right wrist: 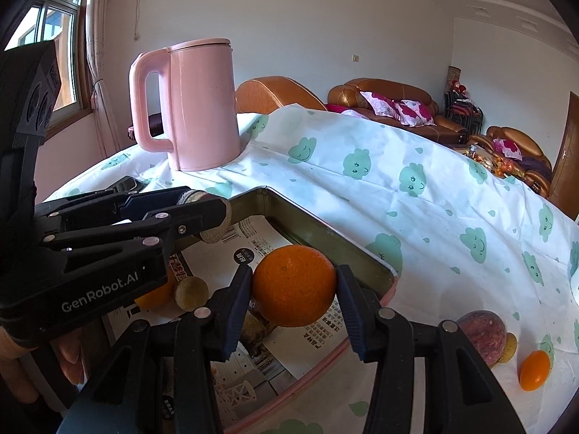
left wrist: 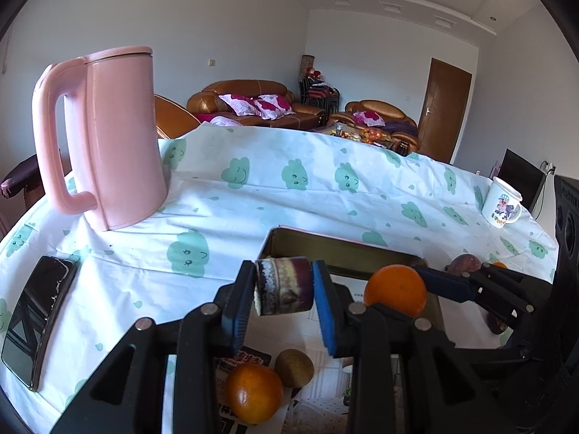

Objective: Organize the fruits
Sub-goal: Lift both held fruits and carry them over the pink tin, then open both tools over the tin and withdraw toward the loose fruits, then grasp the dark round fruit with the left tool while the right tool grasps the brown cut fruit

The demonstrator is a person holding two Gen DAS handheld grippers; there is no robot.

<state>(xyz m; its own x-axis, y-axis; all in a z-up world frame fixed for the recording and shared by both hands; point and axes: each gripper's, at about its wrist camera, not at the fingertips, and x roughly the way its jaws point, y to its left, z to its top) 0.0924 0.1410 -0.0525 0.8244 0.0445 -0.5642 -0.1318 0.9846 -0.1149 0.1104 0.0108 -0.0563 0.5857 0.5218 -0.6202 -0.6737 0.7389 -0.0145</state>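
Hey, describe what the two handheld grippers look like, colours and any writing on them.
Both are black plastic. The left gripper has angular struts with round silver pins at the joints and blue pads on its fingers. The right gripper matches it, with darker blue pads. Seen from the right wrist view, the left one carries white "GenRobot.AI" lettering on its side. No cables or sleeves show.

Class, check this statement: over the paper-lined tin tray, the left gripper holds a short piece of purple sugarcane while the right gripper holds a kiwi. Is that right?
Not quite. The right gripper holds an orange, not a kiwi; the right wrist view shows it between the pads. The kiwi lies in the tray. The rest stands: the left gripper holds the sugarcane piece over the tray.
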